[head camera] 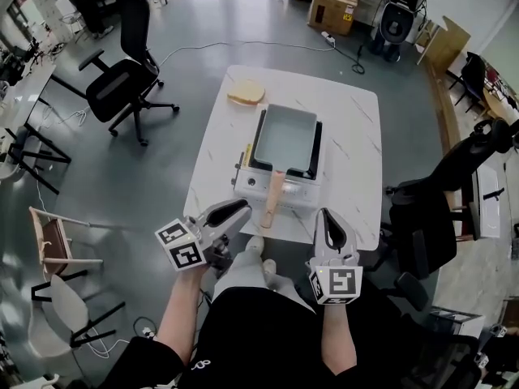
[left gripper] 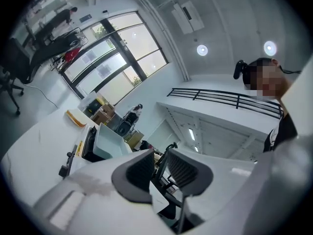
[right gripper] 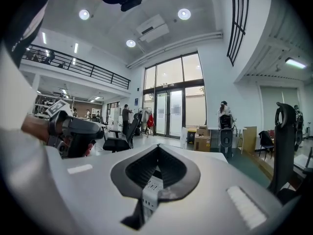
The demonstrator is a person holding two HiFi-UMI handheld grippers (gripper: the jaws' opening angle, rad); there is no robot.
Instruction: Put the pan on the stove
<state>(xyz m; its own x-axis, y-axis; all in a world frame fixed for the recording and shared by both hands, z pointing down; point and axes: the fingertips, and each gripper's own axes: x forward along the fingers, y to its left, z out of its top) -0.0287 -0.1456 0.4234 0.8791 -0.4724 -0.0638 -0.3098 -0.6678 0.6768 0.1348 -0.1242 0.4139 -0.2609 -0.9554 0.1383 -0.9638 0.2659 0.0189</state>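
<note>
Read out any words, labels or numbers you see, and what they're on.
Nothing can be read.
Stove: yellow side label, too small.
Cardboard box: label, too small.
Right gripper: white tag, print too small.
Marker cubes: square patterns, no letters.

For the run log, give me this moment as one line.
pan: on stove | left gripper: open, empty | right gripper: shut, empty

Bright even indoor light, round spots (right gripper: 184, 13) overhead, tall windows (left gripper: 112, 65) glowing; soft faint shadows on the floor (head camera: 162, 185); both gripper views heavy fisheye with black corners, close foreground blurred; head view sharp, edges bent
</note>
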